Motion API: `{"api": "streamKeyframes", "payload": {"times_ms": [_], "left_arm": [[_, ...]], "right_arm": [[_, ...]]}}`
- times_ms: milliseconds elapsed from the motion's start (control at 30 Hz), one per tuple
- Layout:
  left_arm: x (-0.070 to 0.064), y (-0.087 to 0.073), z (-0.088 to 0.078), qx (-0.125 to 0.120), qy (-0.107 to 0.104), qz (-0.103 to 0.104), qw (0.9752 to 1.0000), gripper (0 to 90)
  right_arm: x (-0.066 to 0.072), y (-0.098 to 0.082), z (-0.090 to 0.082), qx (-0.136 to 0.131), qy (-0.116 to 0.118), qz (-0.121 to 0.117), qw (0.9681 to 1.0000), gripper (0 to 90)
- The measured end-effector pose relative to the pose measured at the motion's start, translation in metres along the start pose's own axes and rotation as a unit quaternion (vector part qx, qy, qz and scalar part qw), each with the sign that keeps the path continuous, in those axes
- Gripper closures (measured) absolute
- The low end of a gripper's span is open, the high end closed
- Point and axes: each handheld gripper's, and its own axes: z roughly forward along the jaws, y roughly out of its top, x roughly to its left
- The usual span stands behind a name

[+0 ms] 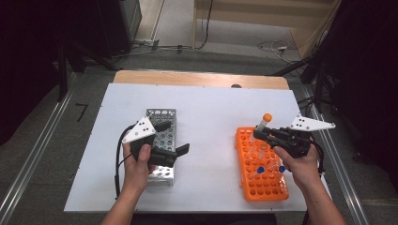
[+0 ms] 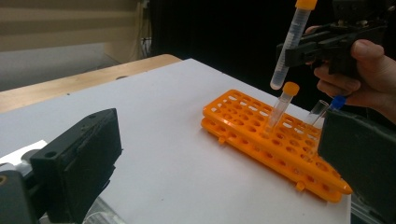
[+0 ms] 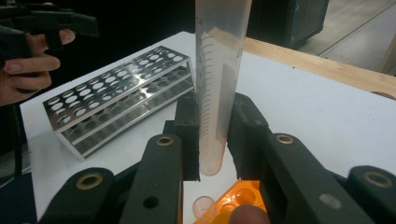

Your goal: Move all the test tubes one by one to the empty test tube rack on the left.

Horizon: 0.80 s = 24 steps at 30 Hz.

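Tube (image 1: 263, 123) near upright (orange cap up), in right hand-held gripper (image 1: 261, 134)

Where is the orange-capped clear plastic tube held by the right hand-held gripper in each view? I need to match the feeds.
High view: the orange-capped clear plastic tube is right of centre, above the orange plastic rack's far end.
Left gripper view: upper right, tilted, clamped above the rack.
Right gripper view: centre, upright between the black jaws.
Shared landmark: the white table top, also in the left and right gripper views.
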Motion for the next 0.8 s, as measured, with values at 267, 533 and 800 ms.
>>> {"api": "streamKeyframes", "payload": {"times_ms": [267,533,800], "left_arm": [[-0.009,0.006,0.011,0.002,-0.013,0.004,0.9999,0.0],[-0.018,0.008,0.015,0.005,-0.011,-0.001,0.9999,2.1],[-0.031,0.010,0.022,0.012,-0.014,-0.005,0.9998,9.3]], "right_arm": [[0.014,0.003,-0.007,-0.002,0.005,-0.007,1.0000,72.6],[0.035,0.001,-0.002,0.008,0.025,-0.008,0.9996,72.6],[0.054,0.002,0.006,0.014,0.033,-0.018,0.9992,72.6]]}}
